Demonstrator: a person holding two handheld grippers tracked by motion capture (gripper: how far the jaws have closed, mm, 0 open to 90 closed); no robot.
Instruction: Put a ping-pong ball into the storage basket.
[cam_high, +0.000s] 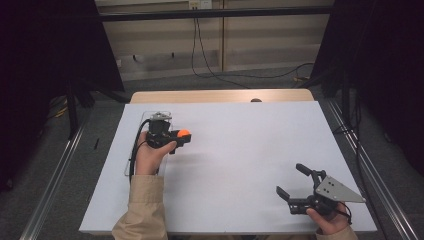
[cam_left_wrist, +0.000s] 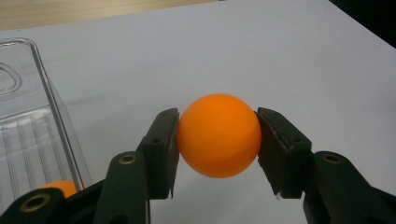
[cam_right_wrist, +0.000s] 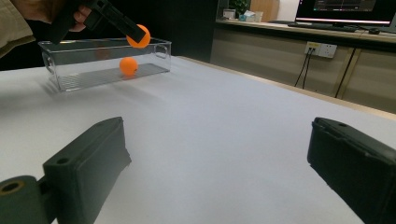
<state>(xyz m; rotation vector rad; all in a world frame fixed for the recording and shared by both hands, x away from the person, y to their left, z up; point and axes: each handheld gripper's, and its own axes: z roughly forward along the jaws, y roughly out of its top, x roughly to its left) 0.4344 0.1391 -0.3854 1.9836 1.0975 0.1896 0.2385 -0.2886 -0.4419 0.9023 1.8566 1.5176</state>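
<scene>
The left gripper (cam_left_wrist: 218, 140) is clenched on an orange ball (cam_left_wrist: 218, 135); in the left gripper view both black pads press against the ball's sides, one on each flank, and the ball sits squarely between them, lifted off the white tabletop (cam_left_wrist: 289, 60). In the high view the left gripper (cam_high: 181, 136) is near the table's left side, with the ball (cam_high: 183, 133) just beside the right-hand long wall of a clear plastic bin (cam_high: 131, 150). The right gripper view shows the held ball (cam_right_wrist: 138, 36) in the air at the bin's (cam_right_wrist: 65, 79) upper rim, above a second orange ball (cam_right_wrist: 128, 66) that lies on the bin's ribbed floor. That second ball (cam_left_wrist: 60, 187) also peeks through the transparent wall in the left gripper view.

The right gripper (cam_high: 292, 182) rests near the tabletop's front right corner, well apart from the bin. Its jaws stand wide and released, with nothing between them but bare white surface.
</scene>
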